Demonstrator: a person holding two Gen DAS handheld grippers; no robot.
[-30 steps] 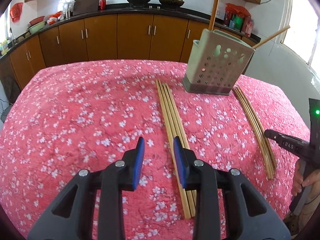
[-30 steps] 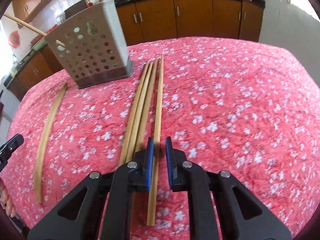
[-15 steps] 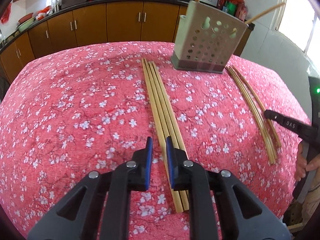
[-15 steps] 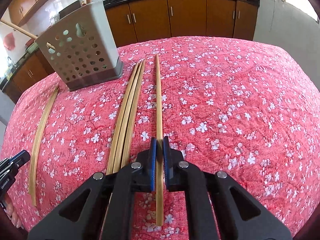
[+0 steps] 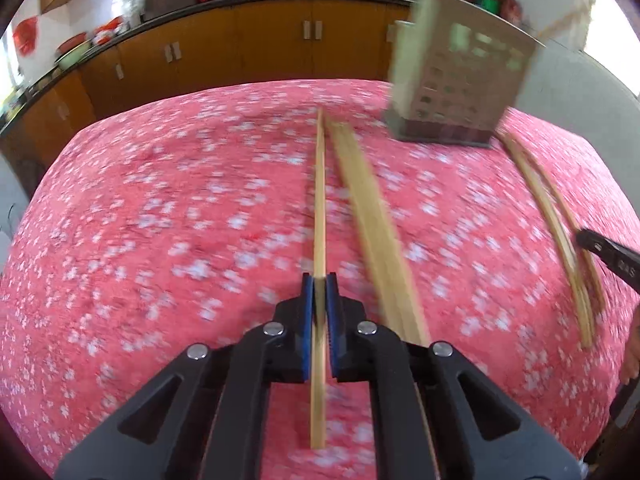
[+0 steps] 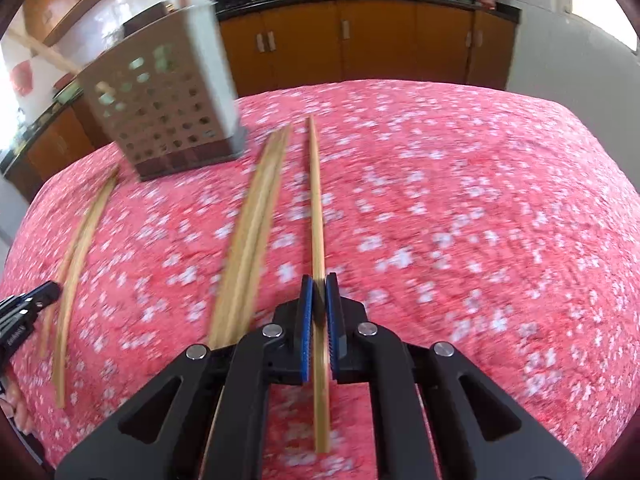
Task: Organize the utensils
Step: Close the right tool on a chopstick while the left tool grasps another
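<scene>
Left claw first: its jaws have just been closing and the blue pads now pinch one chopstick, which runs straight away from the camera across the pink flowered cloth on the counter. Its near end pokes back between the claw arms. Whether the far tip rests on the cloth or hangs just above it, I can't tell. Just to its right lies a bundle of more sticks, smeared by blur so the count is anyone's guess. Beyond that stands the perforated holder, also blurred, its holes mere smudges. Past the holder, a curved set of sticks reaches the right edge, where the other tool's dark tip cuts in and hides part of them; a sliver of fingers shows below it, mostly out of frame.

Over to the right claw: pads pressed tight on a single stick of its own (this one sits apart from its neighbours). A tight group lies to its left, its near ends hidden under the claw arm. The holder stands at the far left with two sticks rising out of it, both cropped by the frame. Further left, thin sticks blur together beside the left tool's tip. Brown cabinets line the back wall
</scene>
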